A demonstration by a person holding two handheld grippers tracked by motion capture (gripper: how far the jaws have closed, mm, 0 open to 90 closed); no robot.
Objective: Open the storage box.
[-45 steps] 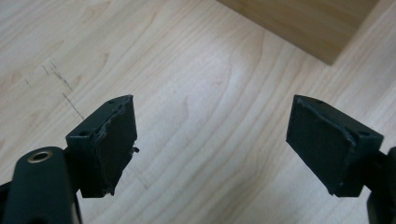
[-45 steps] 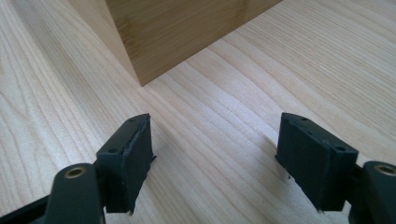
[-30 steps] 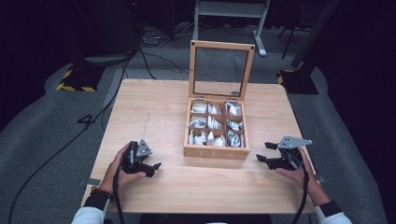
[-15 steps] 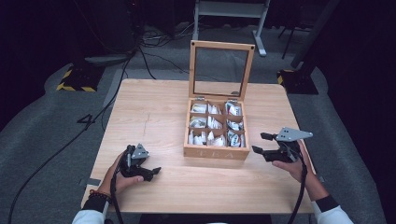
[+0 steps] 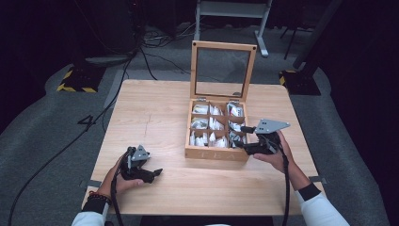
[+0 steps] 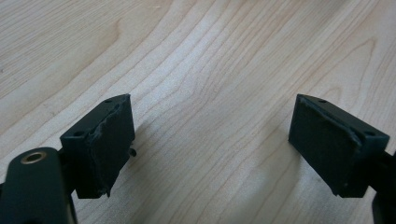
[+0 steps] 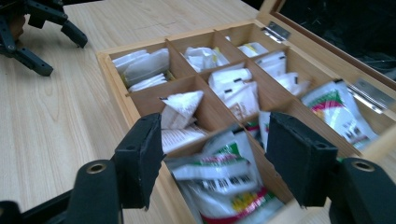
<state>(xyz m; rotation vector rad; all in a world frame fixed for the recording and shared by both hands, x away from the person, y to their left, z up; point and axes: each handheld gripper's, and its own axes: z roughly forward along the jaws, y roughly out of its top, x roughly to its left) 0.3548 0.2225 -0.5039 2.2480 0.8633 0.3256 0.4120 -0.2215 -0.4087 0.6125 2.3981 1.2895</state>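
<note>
Wooden compartment box (image 5: 217, 153) on table (image 5: 150, 113), lid up, sachets (image 7: 219, 179) still filed in compartments | no sachet lifted, picking presumably ahead | right gripper (image 7: 212, 154) over near-right compartment, jaws wide, empty | left gripper (image 6: 210, 140) apart from box, jaws wide, empty.

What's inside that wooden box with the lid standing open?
The wooden box is split into nine compartments holding small packets: mostly white sachets, some with green and red printing. The right gripper, open, hangs over the nearest compartment. Whatever lies beneath the top packets is covered.
</note>
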